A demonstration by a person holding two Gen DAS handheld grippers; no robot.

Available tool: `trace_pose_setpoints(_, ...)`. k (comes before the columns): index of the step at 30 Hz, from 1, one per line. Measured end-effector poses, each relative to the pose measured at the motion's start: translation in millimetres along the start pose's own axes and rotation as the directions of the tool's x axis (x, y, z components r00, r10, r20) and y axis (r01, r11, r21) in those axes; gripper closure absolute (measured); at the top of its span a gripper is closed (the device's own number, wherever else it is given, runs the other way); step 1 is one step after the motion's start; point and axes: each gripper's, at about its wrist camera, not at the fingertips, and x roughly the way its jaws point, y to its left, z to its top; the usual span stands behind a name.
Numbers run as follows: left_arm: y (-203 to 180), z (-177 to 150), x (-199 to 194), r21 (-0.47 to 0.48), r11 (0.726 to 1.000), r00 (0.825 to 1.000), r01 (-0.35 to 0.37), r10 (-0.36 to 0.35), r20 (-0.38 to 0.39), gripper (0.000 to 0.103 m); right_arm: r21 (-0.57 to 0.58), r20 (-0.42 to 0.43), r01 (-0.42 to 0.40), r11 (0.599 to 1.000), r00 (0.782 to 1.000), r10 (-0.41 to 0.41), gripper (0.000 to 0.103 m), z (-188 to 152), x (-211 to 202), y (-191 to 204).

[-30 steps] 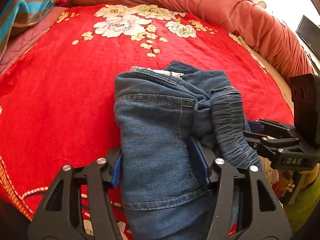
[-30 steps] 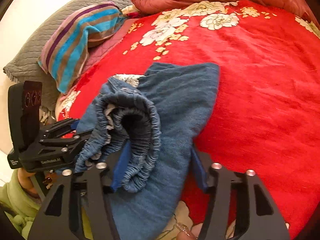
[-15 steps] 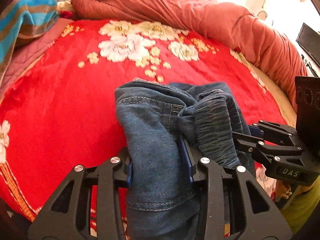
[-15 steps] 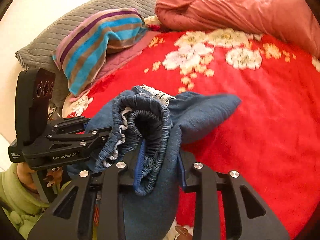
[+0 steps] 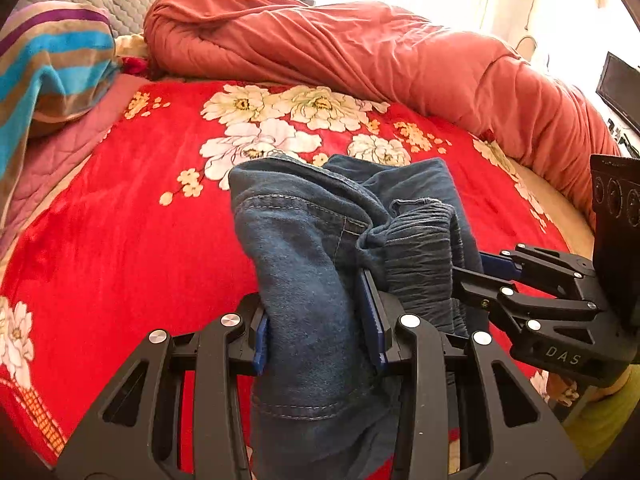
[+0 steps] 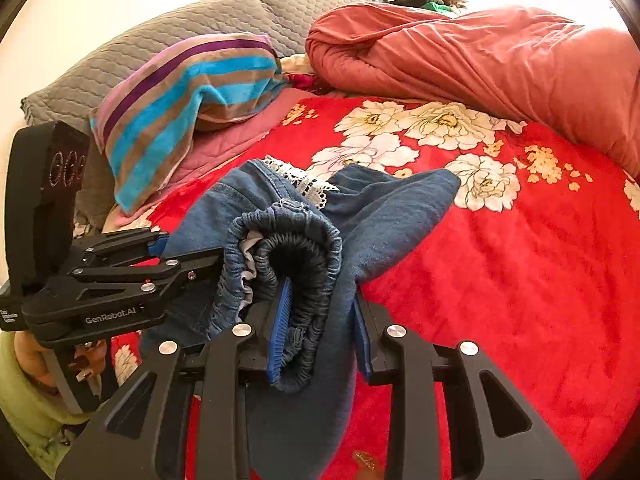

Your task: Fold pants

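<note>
Gripping soft, limp pants (image 5: 312, 280) in left gripper (image 5: 318, 332) and right gripper (image 6: 320, 328), both clenched. Probably best held at thick elastic waistband (image 6: 316, 232).

bed: red floral blanket (image 5: 132, 248) | on it: pink duvet (image 5: 400, 68), striped pillow (image 6: 188, 92)

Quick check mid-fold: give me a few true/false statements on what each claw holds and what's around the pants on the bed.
1. The left claw is shut on the pants. True.
2. The right claw is open and holds nothing. False: it is shut on the gathered elastic waistband of the pants.
3. The pants lie on a plain blue sheet. False: under them is a red blanket with white flowers.
4. A striped towel lies near the grey pillow. True.
5. The salmon comforter covers the pants. False: it is bunched up at the far side of the bed, apart from them.
</note>
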Motion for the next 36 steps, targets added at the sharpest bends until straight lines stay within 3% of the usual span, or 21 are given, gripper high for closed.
trace_pose_setpoints(12,10.4,-4.1,25.7,-0.011,0.999,0.999,-0.040,0.040,-0.034,0.074,0.044,-0.050,0.080,0.996,0.996,-0.078,0.074,-4.1,19.9,-17.4)
trace_pose_setpoints(17,15.8,-7.6,28.3,-0.023,0.999,0.998,-0.045,0.044,-0.047,0.068,0.083,-0.077,0.113,0.990,0.991,-0.106,0.057,-11.1,22.3,-26.1)
trace_pose_setpoints(18,16.4,-8.5,28.8,-0.023,0.999,0.998,-0.045,0.044,-0.050,0.067,0.088,-0.086,0.131,0.988,0.989,-0.123,0.048,-12.7,23.1,-27.7)
trace_pose_setpoints(28,23.0,-17.3,37.8,-0.036,0.998,0.996,-0.046,0.043,-0.081,0.058,0.124,-0.176,0.205,0.971,0.968,-0.182,0.036,-28.1,39.8,-37.9)
trace_pose_setpoints(33,24.0,-20.0,36.2,-0.041,0.998,0.996,-0.043,0.040,-0.081,0.057,0.115,-0.154,0.211,0.971,0.969,-0.193,0.035,-25.8,32.7,-33.8)
trace_pose_setpoints(36,23.4,-19.6,29.9,-0.040,0.998,0.997,-0.042,0.039,-0.071,0.055,0.110,-0.116,0.209,0.972,0.974,-0.196,0.029,-23.6,19.6,-28.5)
